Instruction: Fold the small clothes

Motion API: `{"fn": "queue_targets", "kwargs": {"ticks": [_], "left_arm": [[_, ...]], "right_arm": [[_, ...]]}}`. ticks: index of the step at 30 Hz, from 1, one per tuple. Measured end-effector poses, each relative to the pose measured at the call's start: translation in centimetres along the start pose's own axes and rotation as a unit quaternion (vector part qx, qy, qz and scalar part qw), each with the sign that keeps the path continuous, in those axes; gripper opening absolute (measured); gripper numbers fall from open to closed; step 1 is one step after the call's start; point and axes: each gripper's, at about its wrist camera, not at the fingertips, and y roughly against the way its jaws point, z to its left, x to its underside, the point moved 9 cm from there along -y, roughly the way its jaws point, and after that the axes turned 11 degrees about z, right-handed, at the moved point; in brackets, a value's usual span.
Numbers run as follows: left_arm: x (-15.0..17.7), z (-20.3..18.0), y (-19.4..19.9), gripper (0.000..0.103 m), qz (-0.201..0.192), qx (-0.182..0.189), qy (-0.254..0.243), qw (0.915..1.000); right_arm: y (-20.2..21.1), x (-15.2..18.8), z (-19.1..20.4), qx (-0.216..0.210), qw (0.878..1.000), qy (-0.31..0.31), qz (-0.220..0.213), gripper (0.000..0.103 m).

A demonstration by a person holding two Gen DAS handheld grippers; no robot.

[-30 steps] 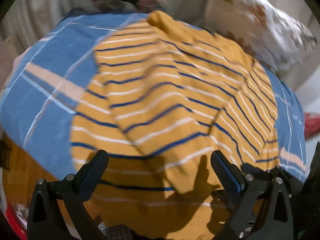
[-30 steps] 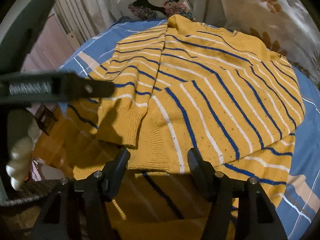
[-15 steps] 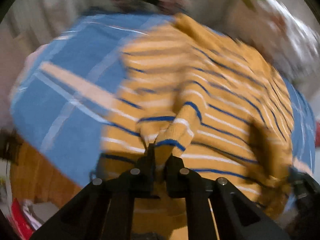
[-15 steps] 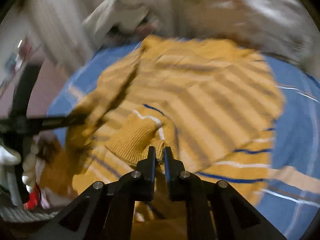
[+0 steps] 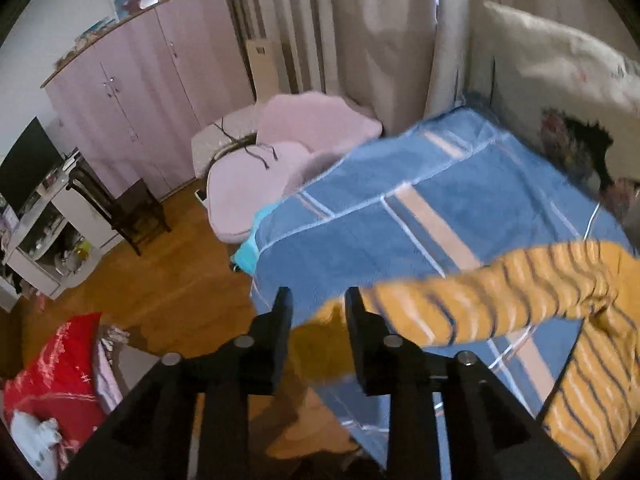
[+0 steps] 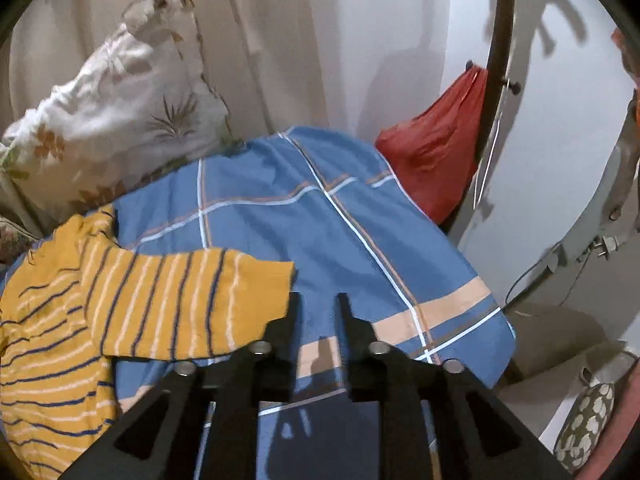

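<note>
- Step in hand, by judgement: spreading the sleeves of the striped sweater (image 5: 500, 304) — the body lies on the blue checked bedspread (image 5: 380, 216).
- Left gripper (image 5: 316, 304): fingers narrowly parted; the cuff sits between them, grip uncertain.
- Right gripper (image 6: 316, 304): narrow gap, nothing between; sleeve edge just beside its left finger.
- Sleeve long axis, left view: from 3 o'clock toward the gripper at 6.
- Next move calls for laying both sleeves flat — then folding them inward.
</note>
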Motion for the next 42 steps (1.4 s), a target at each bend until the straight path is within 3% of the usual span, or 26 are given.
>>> {"fn": "queue_targets", "kwargs": {"ticks": [4, 6, 9, 12, 15, 17, 20, 28, 37, 42], "left_arm": [[0.8, -4.3, 1.9, 0.028, -0.033, 0.048, -0.046, 0.9972], [2.1, -7.4, 3.9, 0.036, -0.055, 0.077, -0.088, 0.9916], [4.9, -12.5, 6.1, 0.05, -0.068, 0.122, -0.142, 0.98], [8.3, -18.0, 7.7, 0.051, -0.064, 0.154, -0.208, 0.9638], [11.4, -22.1, 8.1, 0.051, -0.042, 0.172, -0.259, 0.9496], [13.3, -24.4, 8.4, 0.051, -0.024, 0.19, -0.283, 0.9399], [15.1, -25.3, 8.8, 0.051, -0.016, 0.198, -0.3, 0.933], [17.7, -27.3, 8.7, 0.051, 0.012, 0.208, -0.327, 0.9219], [18.7, -28.5, 8.4, 0.051, 0.025, 0.209, -0.345, 0.9145], [18.9, -28.5, 8.0, 0.051, 0.035, 0.207, -0.343, 0.9155]], "right_arm": [[1.0, 0.3, 6.6, -0.066, 0.996, 0.059, -0.002, 0.026], [1.8, 1.7, 11.1, -0.107, 0.989, 0.106, 0.007, 0.026], [2.0, 4.0, 17.8, -0.154, 0.972, 0.171, 0.035, 0.026], [1.3, 7.4, 24.1, -0.191, 0.951, 0.228, 0.086, 0.036], [0.5, 9.8, 28.2, -0.214, 0.938, 0.243, 0.128, 0.037], [0.4, 10.5, 29.5, -0.208, 0.938, 0.246, 0.128, 0.037], [0.2, 11.1, 29.9, -0.196, 0.941, 0.247, 0.121, 0.04], [-0.9, 11.3, 29.0, -0.17, 0.946, 0.246, 0.123, 0.043], [-1.6, 11.2, 28.6, -0.164, 0.949, 0.237, 0.128, 0.045], [-1.7, 11.5, 28.9, -0.164, 0.947, 0.241, 0.132, 0.045]]}}
